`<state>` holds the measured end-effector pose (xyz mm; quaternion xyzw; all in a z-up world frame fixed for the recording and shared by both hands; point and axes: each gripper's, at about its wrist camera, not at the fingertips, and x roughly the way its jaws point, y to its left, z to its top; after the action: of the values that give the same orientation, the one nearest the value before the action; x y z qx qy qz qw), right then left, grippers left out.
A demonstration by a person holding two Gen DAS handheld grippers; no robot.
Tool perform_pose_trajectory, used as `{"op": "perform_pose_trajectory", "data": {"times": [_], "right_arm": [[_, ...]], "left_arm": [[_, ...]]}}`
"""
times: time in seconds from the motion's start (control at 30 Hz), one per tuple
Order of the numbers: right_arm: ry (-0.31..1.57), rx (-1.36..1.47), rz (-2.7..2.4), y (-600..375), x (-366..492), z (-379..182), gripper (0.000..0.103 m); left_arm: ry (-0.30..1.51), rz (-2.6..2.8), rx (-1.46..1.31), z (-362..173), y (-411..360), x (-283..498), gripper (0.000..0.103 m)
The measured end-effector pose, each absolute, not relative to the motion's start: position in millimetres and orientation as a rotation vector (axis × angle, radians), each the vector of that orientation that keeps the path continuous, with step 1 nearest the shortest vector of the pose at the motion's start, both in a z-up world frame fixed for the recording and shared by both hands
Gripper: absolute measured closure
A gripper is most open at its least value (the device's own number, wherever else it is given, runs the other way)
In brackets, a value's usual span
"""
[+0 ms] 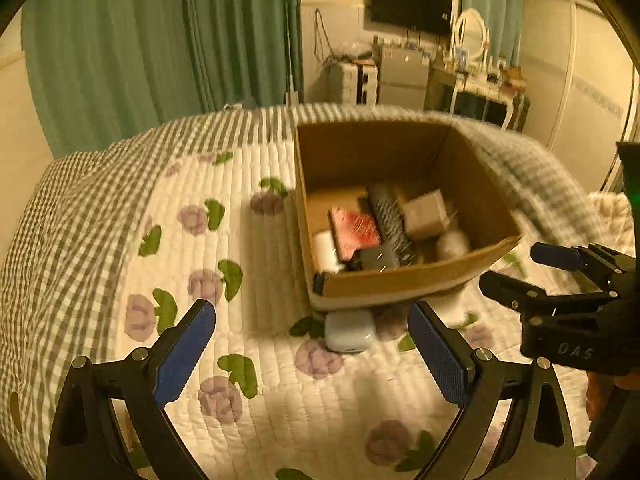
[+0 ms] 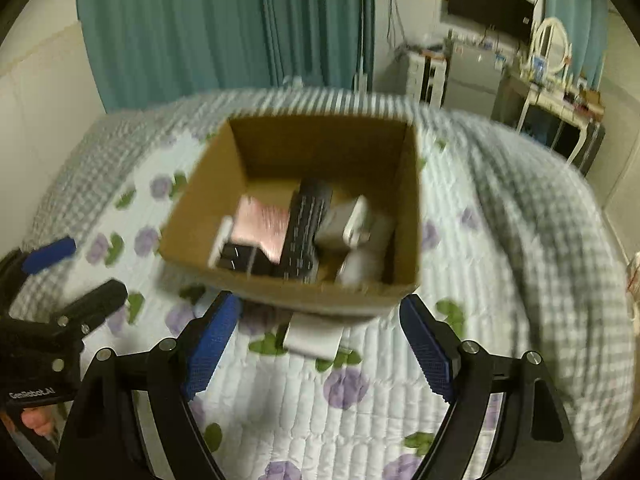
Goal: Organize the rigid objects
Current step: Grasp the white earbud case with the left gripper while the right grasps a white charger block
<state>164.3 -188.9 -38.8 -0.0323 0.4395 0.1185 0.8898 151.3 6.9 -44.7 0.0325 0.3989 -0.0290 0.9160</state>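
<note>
An open cardboard box (image 1: 404,280) of plain brown board, square with upright walls, sits in the middle of the left wrist view and just above centre in the right wrist view (image 2: 320,292). It rests on the bed. Inside lies a jumble of hard things: a flat red-pink packet (image 1: 356,228), a long dark ridged bar (image 1: 390,220), a pale cube-shaped block (image 1: 426,214), a white rounded piece (image 1: 324,250) and a small black box (image 1: 376,258). Motion blur softens their detail.

Just outside the box's near wall, on the quilt, lies a smooth, rounded pale blue case (image 1: 348,330); the right wrist view shows a pale flat object (image 2: 314,336) in the same place, too blurred to tell apart.

The left gripper (image 1: 312,344) fills the lower edge of its own view, its black arms ending in ribbed blue pads, spread wide with nothing between them. The right gripper (image 2: 320,344) has its jaws likewise apart and empty, framing the pale object without touching it.

The quilt (image 1: 280,400) is white, stitched in narrow ridges, printed with lilac flowers and green leaves, bordered by grey gingham (image 1: 60,220). Teal curtains (image 1: 160,40) hang at upper left; a dark wall screen (image 1: 410,6) and a cluttered white dressing table (image 1: 480,84) stand at upper right.
</note>
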Motion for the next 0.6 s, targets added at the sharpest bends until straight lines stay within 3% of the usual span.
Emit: {"op": "perform_pose_trajectory", "data": {"times": [0.3,0.33,0.4,0.6], "right_arm": [[1.070,-0.056,0.219,-185.5,188.0,-144.7,0.020],[1.071,-0.044,0.236,-185.5,189.8,-148.6,0.021],[1.068,-0.041,0.265,-182.9,192.3,-154.2,0.031],[1.025,-0.027,0.253,-190.0,183.1,-148.5,0.031]], "left_arm": [[0.952,-0.074,0.076,-119.0,5.8,176.3,0.004],[0.962,-0.076,0.071,-123.4,6.2,177.2,0.004],[0.970,-0.085,0.053,-128.0,6.8,176.8,0.004],[0.968,-0.071,0.058,-134.0,-1.0,177.3,0.006]]}}
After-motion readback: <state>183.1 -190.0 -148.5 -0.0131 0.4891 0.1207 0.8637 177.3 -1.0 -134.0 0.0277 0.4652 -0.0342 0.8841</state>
